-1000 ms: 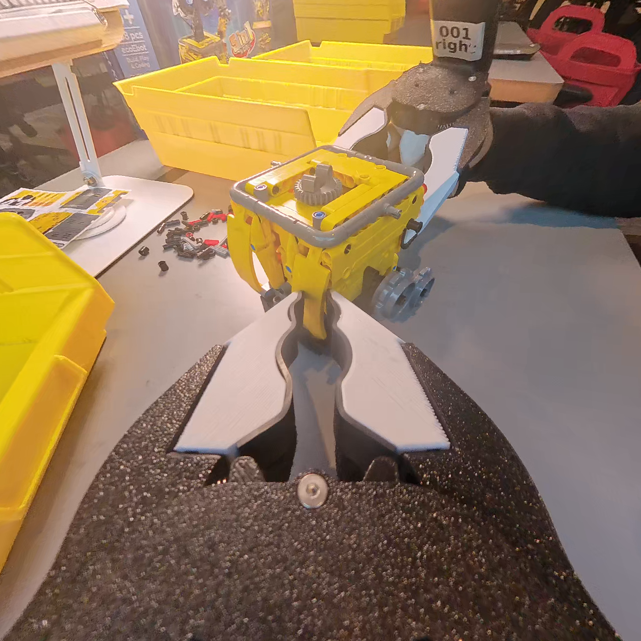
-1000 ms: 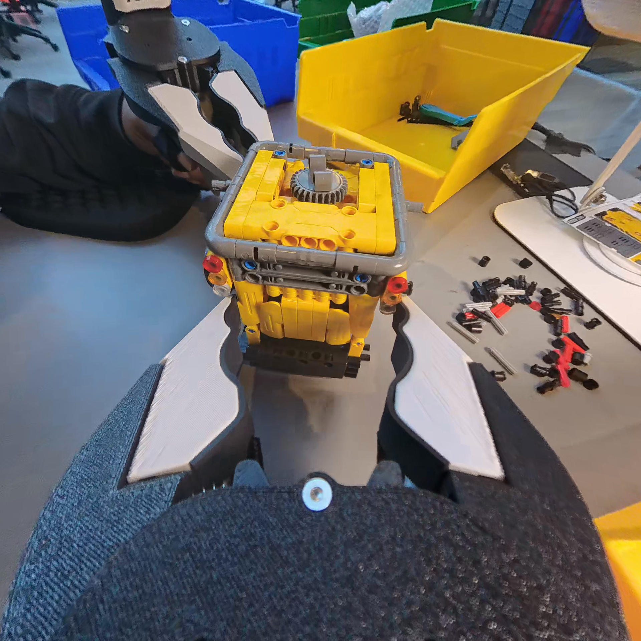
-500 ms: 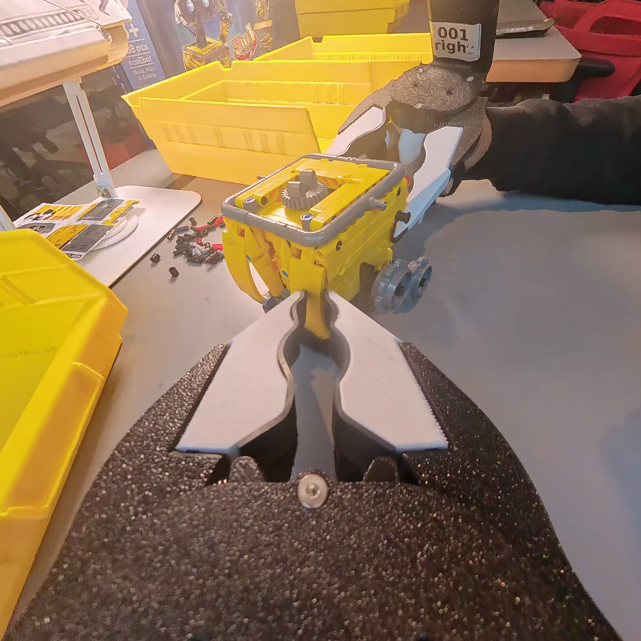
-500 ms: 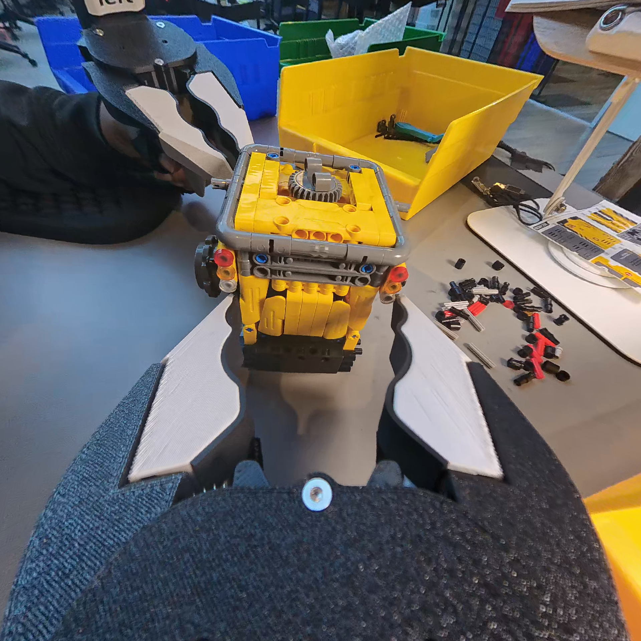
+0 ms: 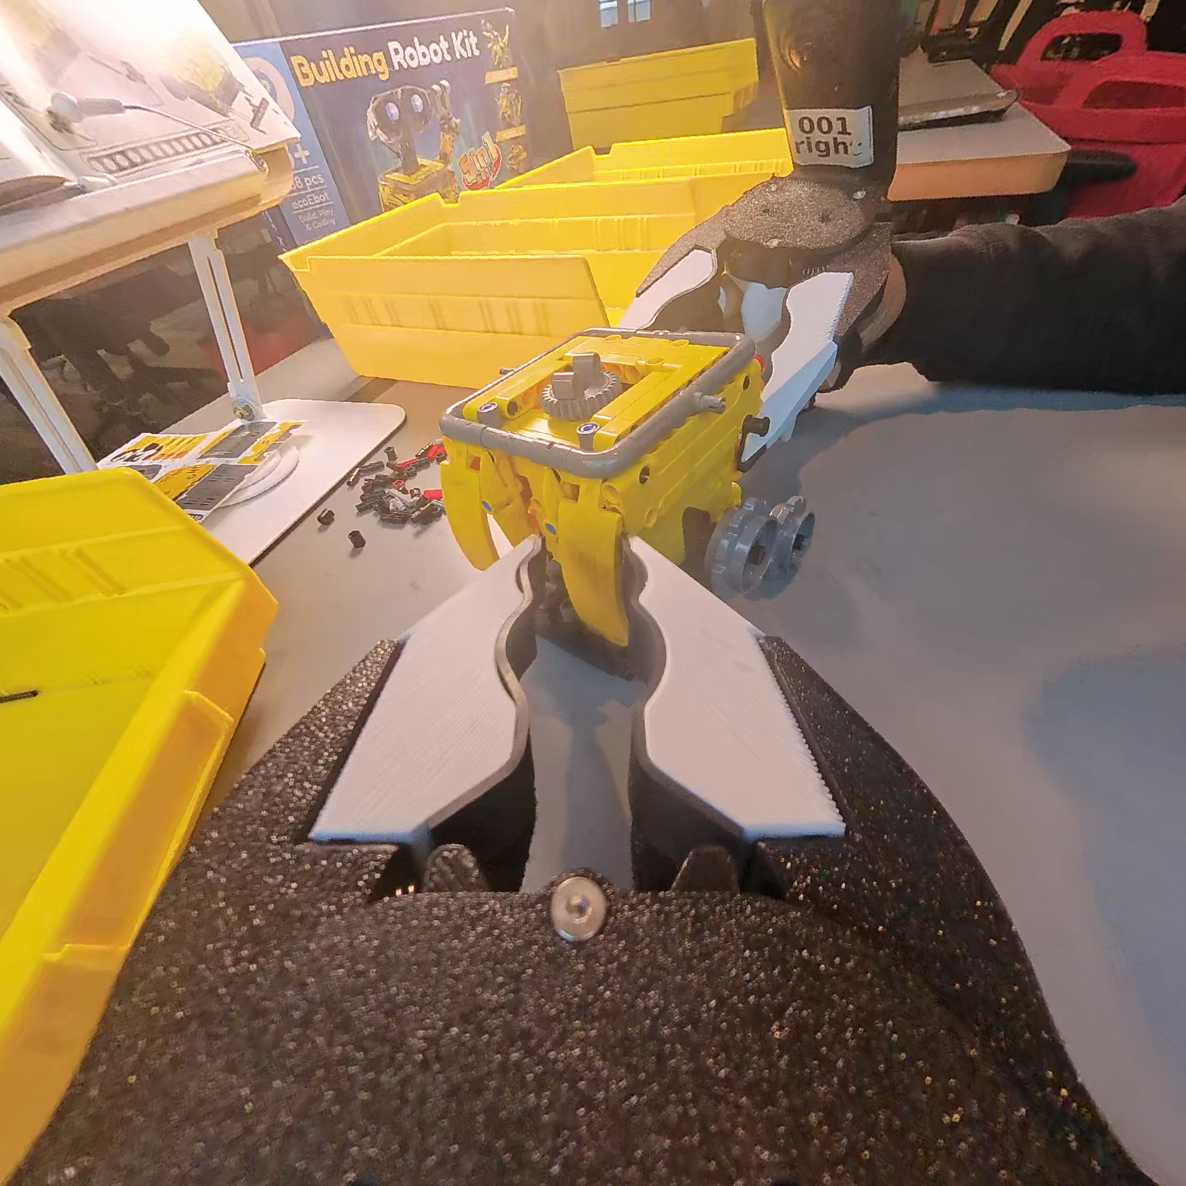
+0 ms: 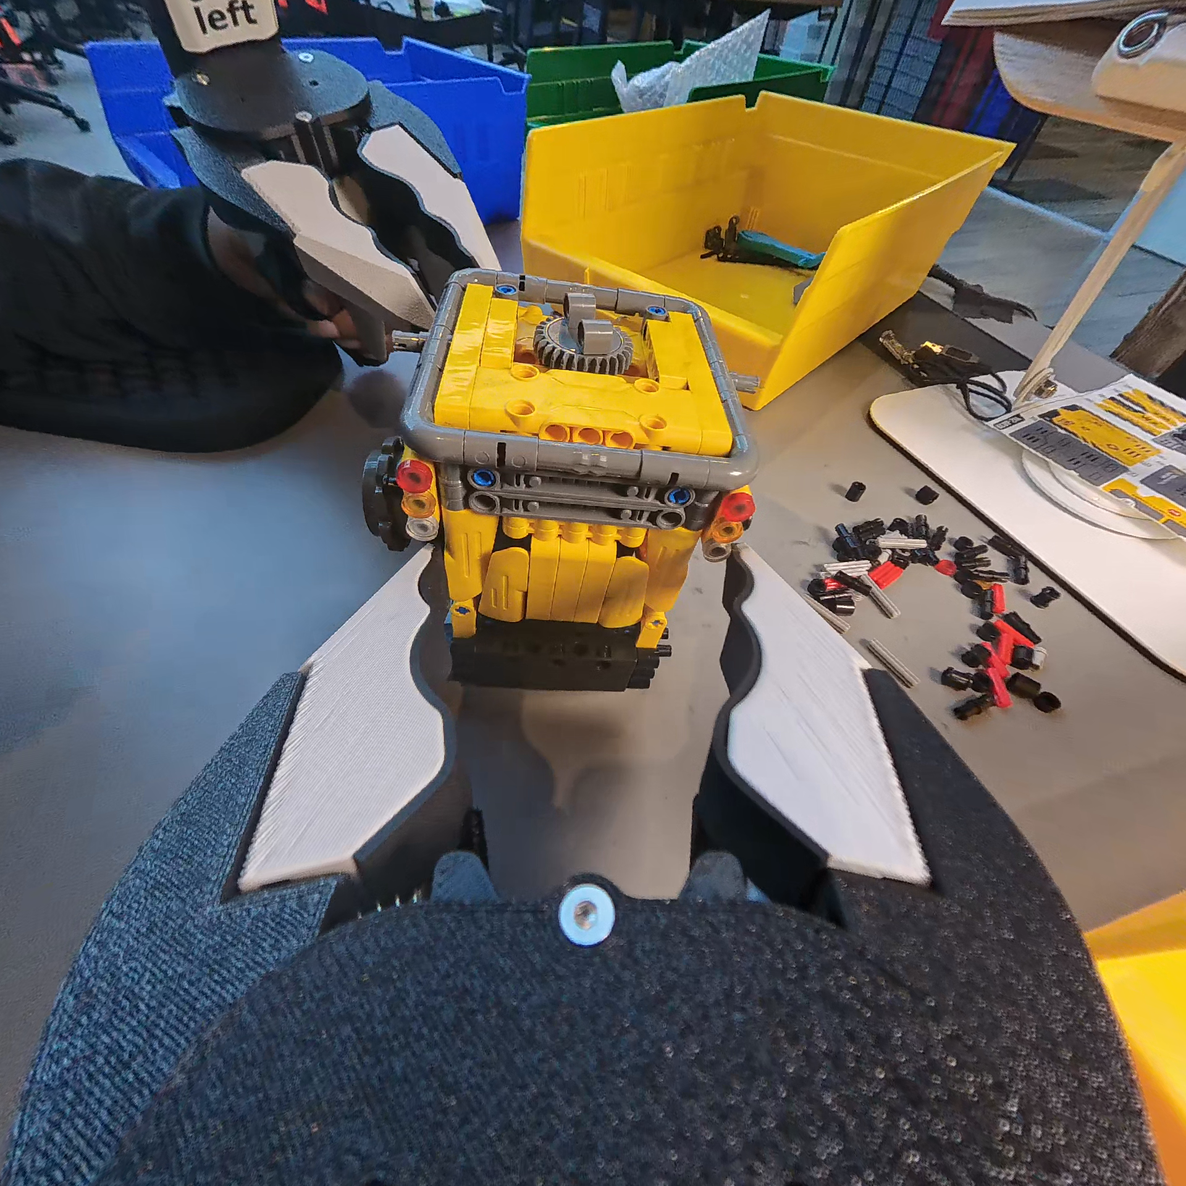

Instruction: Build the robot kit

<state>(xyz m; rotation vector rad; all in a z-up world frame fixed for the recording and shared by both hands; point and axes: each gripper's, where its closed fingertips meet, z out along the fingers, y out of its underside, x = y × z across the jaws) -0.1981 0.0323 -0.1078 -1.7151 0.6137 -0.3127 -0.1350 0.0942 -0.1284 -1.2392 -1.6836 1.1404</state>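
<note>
Left wrist view: left gripper pinches a curved yellow panel low on the brick-built model | model on grey surface, stiff, light, snap-fit, likely fragile | right gripper spread wide, straddling its base; firmer hold: grey frame.

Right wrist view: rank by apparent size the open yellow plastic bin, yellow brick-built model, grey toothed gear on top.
1. Open yellow plastic bin, though farther from the camera.
2. Yellow brick-built model.
3. Grey toothed gear, clearly smallest.
</note>
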